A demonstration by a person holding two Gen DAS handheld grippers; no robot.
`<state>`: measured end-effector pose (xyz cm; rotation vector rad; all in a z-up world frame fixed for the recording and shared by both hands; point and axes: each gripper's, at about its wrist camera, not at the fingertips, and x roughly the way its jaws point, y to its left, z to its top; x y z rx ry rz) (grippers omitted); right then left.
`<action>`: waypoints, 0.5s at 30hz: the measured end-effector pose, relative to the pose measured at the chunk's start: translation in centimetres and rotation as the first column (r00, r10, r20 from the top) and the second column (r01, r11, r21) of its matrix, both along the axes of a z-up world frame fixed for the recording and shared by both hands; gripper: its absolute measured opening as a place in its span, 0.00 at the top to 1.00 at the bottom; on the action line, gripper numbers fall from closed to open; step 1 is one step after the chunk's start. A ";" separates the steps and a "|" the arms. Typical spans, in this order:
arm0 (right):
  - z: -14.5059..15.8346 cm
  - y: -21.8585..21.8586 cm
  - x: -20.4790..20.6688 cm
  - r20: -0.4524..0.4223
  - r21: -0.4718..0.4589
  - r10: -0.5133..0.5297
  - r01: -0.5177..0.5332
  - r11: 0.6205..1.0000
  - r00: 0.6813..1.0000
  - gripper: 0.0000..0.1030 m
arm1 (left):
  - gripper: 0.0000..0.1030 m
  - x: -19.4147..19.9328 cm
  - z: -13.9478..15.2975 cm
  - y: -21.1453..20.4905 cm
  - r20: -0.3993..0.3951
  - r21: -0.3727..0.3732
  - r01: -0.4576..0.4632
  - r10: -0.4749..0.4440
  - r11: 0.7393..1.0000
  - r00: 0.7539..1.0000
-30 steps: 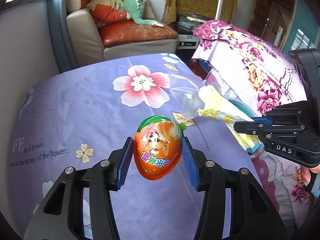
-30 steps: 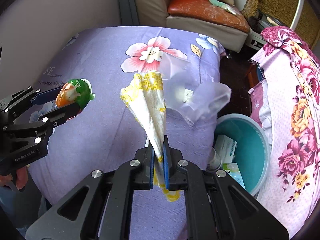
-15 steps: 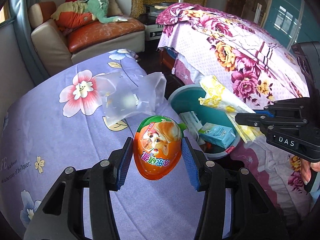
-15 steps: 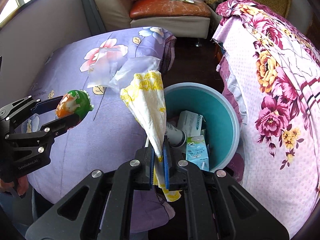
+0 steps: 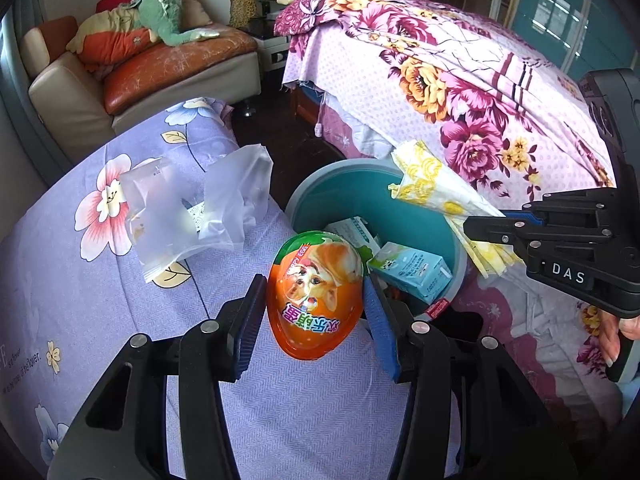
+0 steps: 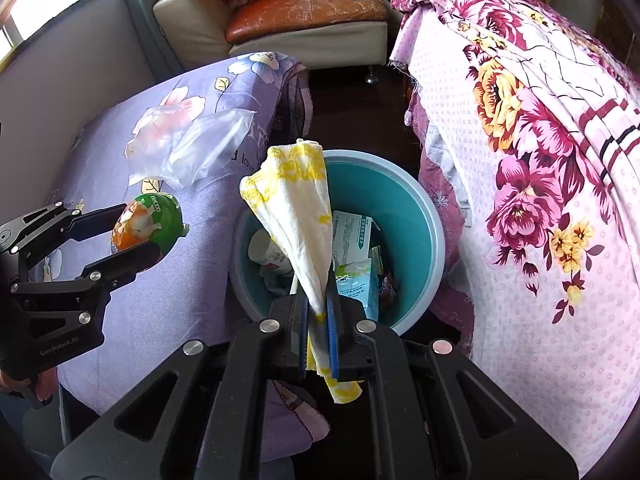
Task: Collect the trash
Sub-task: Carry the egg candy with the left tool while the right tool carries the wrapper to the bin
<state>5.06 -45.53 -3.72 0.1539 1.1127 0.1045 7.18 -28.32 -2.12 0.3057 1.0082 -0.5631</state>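
At frame centre, the left gripper (image 5: 316, 312) clamps a rigid, glossy orange-and-green plastic egg (image 5: 316, 294) across its widest part, while the right gripper (image 6: 319, 332) pinches a limp, feather-light yellow-and-white paper wrapper (image 6: 298, 224) above the round teal plastic bin (image 6: 416, 216).

Both views bright and evenly lit by soft daylight; window (image 6: 24, 20) at top left of the right wrist view is blown out, and another window (image 5: 560, 4) shows top right in the left wrist view. Shadows are soft, with mild glare on the glossy egg wrapper (image 5: 316, 292). Focus is sharp with no motion blur; heavy fisheye bending and black vignette at the corners.
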 end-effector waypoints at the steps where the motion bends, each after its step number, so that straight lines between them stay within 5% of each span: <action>1: -0.1 -0.1 0.1 -0.002 0.000 -0.001 0.001 1.000 1.000 0.93 | 0.51 0.1 -0.1 -0.2 -0.003 0.001 0.001 -0.001 1.000 1.000; 15: -1.3 -1.1 1.7 -0.015 0.002 -0.010 0.010 1.000 1.000 0.93 | 0.51 1.3 -1.4 -1.3 -0.030 0.001 0.012 -0.012 1.000 0.999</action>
